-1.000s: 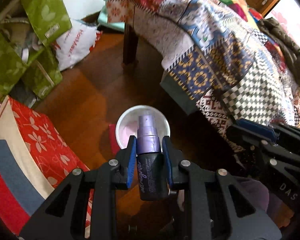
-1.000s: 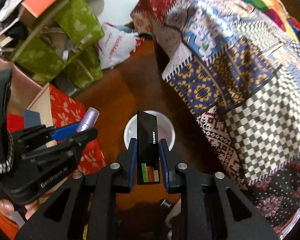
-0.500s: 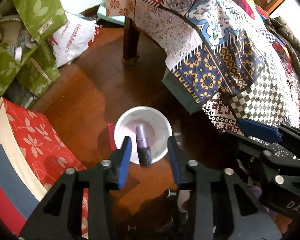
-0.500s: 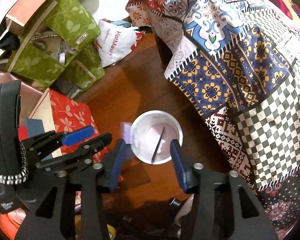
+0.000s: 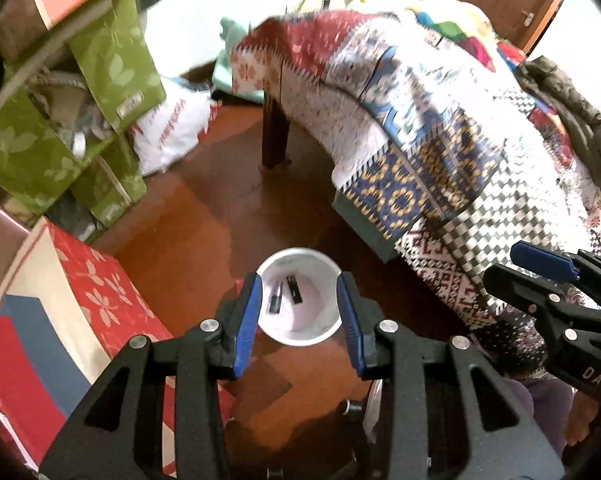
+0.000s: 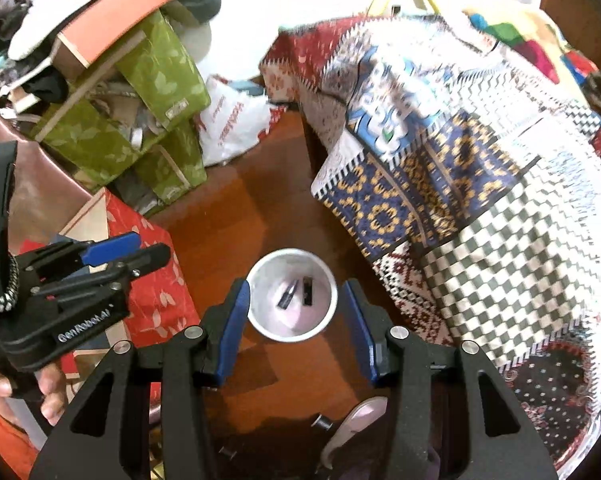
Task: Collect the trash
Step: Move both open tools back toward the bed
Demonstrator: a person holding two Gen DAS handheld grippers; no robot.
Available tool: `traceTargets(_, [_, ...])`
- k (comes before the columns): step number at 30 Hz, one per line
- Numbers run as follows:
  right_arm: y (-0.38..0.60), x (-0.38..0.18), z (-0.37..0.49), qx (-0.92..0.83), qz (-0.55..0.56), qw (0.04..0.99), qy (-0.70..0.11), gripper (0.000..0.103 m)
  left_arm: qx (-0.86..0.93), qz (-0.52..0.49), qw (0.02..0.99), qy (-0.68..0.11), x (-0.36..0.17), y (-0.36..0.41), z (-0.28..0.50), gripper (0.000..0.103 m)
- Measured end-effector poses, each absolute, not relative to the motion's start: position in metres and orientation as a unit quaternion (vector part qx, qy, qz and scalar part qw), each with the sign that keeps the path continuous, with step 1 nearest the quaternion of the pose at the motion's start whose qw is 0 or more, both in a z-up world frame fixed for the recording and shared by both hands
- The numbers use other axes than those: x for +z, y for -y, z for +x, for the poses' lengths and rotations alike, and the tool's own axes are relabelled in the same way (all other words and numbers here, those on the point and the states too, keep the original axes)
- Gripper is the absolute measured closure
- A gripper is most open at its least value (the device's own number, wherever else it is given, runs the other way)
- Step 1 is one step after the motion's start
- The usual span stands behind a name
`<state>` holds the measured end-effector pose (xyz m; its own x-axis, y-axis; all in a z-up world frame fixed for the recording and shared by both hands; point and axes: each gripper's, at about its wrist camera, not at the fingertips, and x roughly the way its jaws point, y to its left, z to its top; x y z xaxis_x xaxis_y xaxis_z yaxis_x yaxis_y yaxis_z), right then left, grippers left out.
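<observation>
A white round bin point(image 5: 320, 332) stands on the wooden floor below both grippers; it also shows in the right wrist view point(image 6: 256, 316). Two dark items lie inside it: a spray bottle point(image 5: 275, 301) and a flat black piece point(image 5: 293, 289); in the right wrist view they are the bottle point(image 6: 288, 295) and the flat piece point(image 6: 308, 291). My left gripper point(image 5: 299, 320) is open and empty above the bin. My right gripper point(image 6: 293, 326) is open and empty above it too. Each gripper appears at the edge of the other's view, the right point(image 5: 540, 276) and the left point(image 6: 112, 256).
A bed with a patchwork quilt point(image 5: 440, 140) fills the right side, its wooden leg point(image 5: 274, 136) on the floor. Green fabric boxes point(image 5: 60, 128), a white plastic bag point(image 5: 168, 132) and a red flowered box point(image 5: 88, 292) crowd the left.
Both grippers opened and let go. The purple spray bottle and the black flat piece dropped into the white bin and now lie at its bottom. Both grippers have risen slightly.
</observation>
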<state>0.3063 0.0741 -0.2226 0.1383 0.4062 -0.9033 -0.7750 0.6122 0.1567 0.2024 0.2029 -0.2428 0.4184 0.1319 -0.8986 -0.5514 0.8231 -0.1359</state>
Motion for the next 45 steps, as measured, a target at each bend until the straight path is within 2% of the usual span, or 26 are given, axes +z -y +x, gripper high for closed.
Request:
traceTargets(16, [0.044, -0.100, 0.310, 0.370, -0.102, 0.840, -0.384, 0.059, 0.187, -0.141, 0.902, -0.362, -0.106, -0.108, 0.215, 0.066])
traceTargets(22, [0.103, -0.064, 0.321, 0.345, -0.066, 0.870, -0.347, 0.059, 0.160, -0.129, 0.925, -0.319, -0.070, -0.059, 0.237, 0.064])
traceTargets(26, [0.148, -0.048, 0.336, 0.318, -0.049, 0.888, -0.328, 0.059, 0.141, -0.116, 0.935, -0.302, -0.056, -0.027, 0.260, 0.057])
traceTargets(30, [0.184, -0.043, 0.350, 0.280, -0.049, 0.905, -0.316, 0.059, 0.127, -0.104, 0.943, -0.289, -0.047, 0.007, 0.289, 0.056])
traceTargets(34, [0.219, -0.046, 0.374, 0.239, -0.048, 0.916, -0.318, 0.059, 0.101, -0.092, 0.948, -0.287, -0.046, 0.038, 0.323, 0.039])
traceTargets(38, [0.254, -0.053, 0.398, 0.200, -0.037, 0.922, -0.329, 0.058, 0.084, -0.061, 0.953, -0.284, -0.049, 0.069, 0.357, 0.029])
traceTargets(40, [0.272, -0.059, 0.412, 0.179, -0.023, 0.924, -0.338, 0.058, 0.067, -0.055, 0.954, -0.286, -0.055, 0.081, 0.374, 0.018])
traceTargets(43, [0.297, -0.069, 0.433, 0.156, -0.003, 0.923, -0.353, 0.057, 0.036, -0.061, 0.951, -0.300, -0.067, 0.097, 0.401, 0.016])
traceTargets(45, [0.309, -0.077, 0.445, 0.140, 0.001, 0.922, -0.362, 0.053, 0.023, -0.062, 0.948, -0.312, -0.076, 0.107, 0.421, 0.016])
